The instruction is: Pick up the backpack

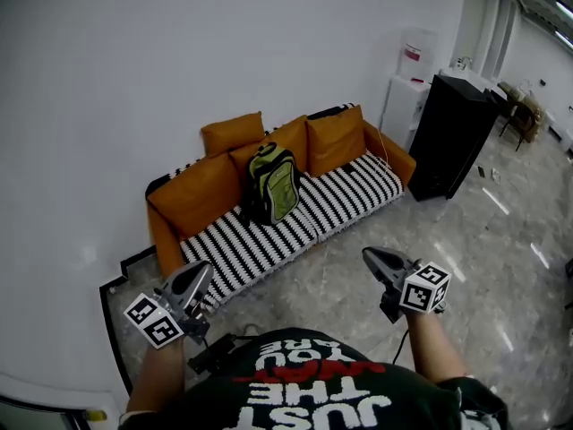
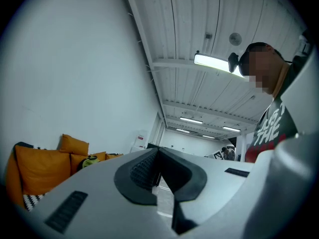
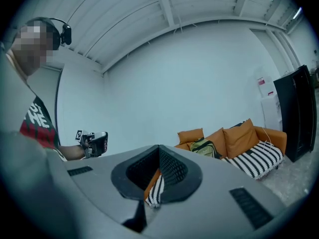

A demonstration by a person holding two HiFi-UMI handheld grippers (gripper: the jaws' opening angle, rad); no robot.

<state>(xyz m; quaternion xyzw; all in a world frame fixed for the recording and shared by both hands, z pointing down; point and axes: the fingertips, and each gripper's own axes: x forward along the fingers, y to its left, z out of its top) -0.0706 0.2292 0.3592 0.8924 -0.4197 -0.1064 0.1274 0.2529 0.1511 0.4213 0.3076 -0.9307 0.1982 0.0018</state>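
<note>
While the left gripper and right gripper are both shut on nothing, the backpack stands on the sofa well ahead of their fingers: the approach, I judge. Next they must close in and open; cushions press behind it, and nothing bars the way.

1. Looks like an office lounge or waiting area in a large open hall.
2. Orange sofa with a striped seat, set against a plain white wall.
3. Water dispenser and tall black cabinet near the sofa's right end.
4. Glossy stone-tiled floor; panelled ceiling with strip lights.
5. Chairs further back.
</note>
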